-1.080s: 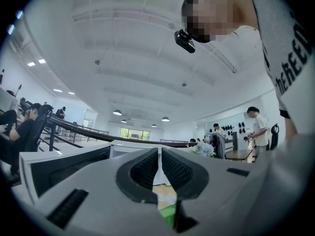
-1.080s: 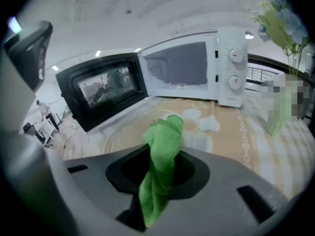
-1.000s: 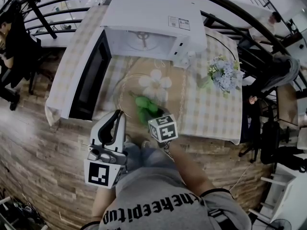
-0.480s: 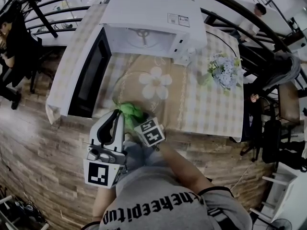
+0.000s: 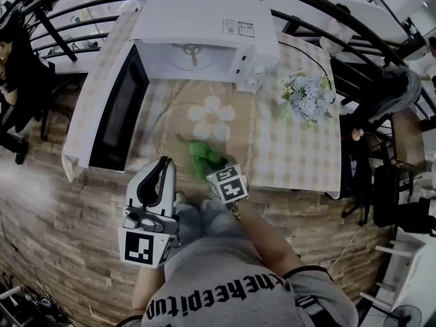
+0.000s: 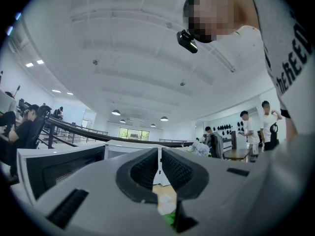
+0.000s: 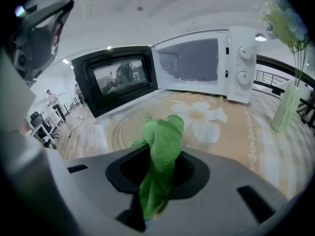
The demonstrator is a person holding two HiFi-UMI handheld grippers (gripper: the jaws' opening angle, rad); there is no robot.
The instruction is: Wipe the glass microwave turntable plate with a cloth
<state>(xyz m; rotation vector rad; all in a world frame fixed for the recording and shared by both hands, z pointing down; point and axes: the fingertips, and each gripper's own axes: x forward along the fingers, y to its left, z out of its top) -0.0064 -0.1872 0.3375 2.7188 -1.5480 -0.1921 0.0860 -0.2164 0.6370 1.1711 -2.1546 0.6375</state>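
Observation:
The glass turntable plate [image 5: 165, 120] lies on the table in front of the microwave, over a flower-print mat; its rim also shows in the right gripper view [image 7: 123, 132]. My right gripper [image 5: 210, 169] is shut on a green cloth [image 5: 202, 154], which rests on the plate's near right part. In the right gripper view the cloth [image 7: 163, 144] stands bunched between the jaws of the right gripper [image 7: 160, 181]. My left gripper [image 5: 165, 163] is held off the table's near edge, shut and holding nothing; the left gripper [image 6: 160, 167] points toward the microwave.
A white microwave [image 5: 204, 36] stands at the back of the table with its dark door [image 5: 121, 114] swung open to the left. A vase of pale flowers [image 5: 305, 99] stands to the right. The table's near edge runs just behind the plate. Railings and seated people surround the area.
The right gripper swept the green cloth left across the plate's near part, then back to the right. The left gripper stayed where it was.

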